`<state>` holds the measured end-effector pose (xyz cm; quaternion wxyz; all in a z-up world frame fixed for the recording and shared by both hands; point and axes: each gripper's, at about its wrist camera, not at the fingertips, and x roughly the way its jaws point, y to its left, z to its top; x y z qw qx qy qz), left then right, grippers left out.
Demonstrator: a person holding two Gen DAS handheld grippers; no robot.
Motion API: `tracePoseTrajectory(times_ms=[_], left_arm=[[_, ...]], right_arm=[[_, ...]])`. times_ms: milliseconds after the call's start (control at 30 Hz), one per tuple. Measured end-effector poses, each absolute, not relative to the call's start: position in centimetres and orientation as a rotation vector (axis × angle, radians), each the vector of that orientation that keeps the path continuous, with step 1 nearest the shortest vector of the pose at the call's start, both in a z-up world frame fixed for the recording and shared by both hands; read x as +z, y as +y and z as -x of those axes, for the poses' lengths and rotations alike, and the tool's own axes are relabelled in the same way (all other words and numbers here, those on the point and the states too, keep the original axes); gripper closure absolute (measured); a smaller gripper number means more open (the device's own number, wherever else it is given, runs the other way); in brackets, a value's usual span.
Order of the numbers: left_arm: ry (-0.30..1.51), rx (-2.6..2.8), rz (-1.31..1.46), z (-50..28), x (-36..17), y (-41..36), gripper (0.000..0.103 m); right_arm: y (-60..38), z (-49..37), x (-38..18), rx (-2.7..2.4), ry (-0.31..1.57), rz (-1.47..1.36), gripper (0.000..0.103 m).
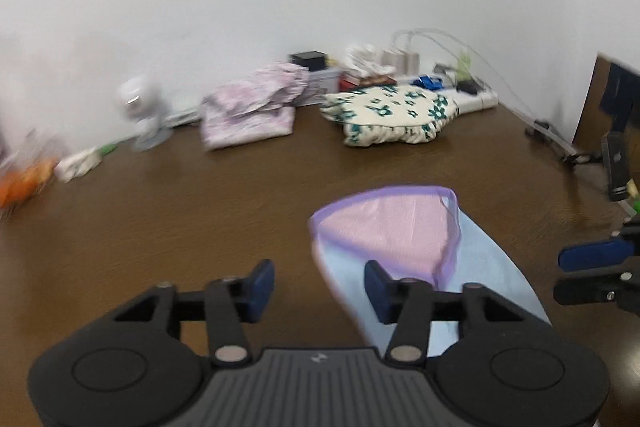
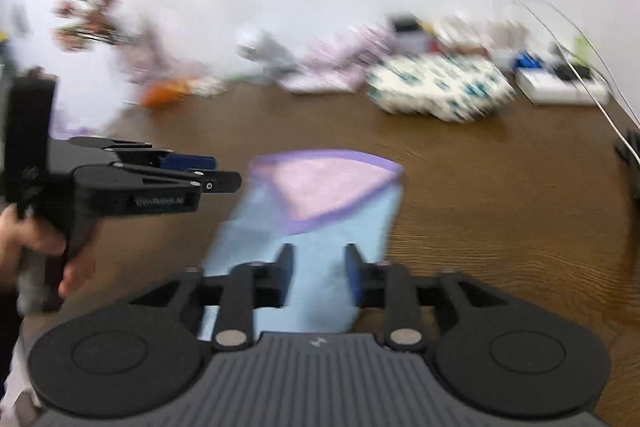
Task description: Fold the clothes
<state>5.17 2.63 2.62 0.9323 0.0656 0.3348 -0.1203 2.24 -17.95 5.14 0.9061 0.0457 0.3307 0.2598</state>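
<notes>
A light blue garment [image 1: 492,267] [image 2: 320,227] lies flat on the brown table [image 1: 180,207], with a pink, purple-edged part [image 1: 392,227] [image 2: 328,179] turned over its far end. My left gripper [image 1: 320,287] hovers over the garment's left edge, open, with nothing pinched; the right wrist view shows it from the side [image 2: 216,175], held by a hand [image 2: 24,235]. My right gripper [image 2: 319,275] stands open above the garment's near end, its pads apart from the cloth. It also shows at the right edge of the left wrist view [image 1: 592,267].
At the back by the wall lie a folded cream cloth with green flowers [image 1: 392,115], a folded pink-patterned pile [image 1: 252,107], a small white fan [image 1: 140,107], boxes, and a power strip with cables [image 1: 476,95]. A stand [image 1: 616,163] is at the right.
</notes>
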Motion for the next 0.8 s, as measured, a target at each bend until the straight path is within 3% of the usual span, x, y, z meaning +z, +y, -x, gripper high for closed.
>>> tracePoseTrajectory(times_ms=[267, 500, 800], left_arm=[[0.859, -0.470, -0.043, 7.1, 1.0, 3.2, 0.053], [0.879, -0.502, 0.019, 9.7, -0.7, 0.6, 0.053], [0.841, -0.578, -0.047, 12.3, -1.2, -1.5, 0.045]], right_arm=[[-17.3, 5.8, 3.1, 0.666, 0.678, -0.081, 0.069], [-16.3, 7.6, 2.1, 0.710, 0.670, 0.014, 0.069], [-17.7, 9.7, 1.9, 0.705, 0.757, 0.145, 0.063]])
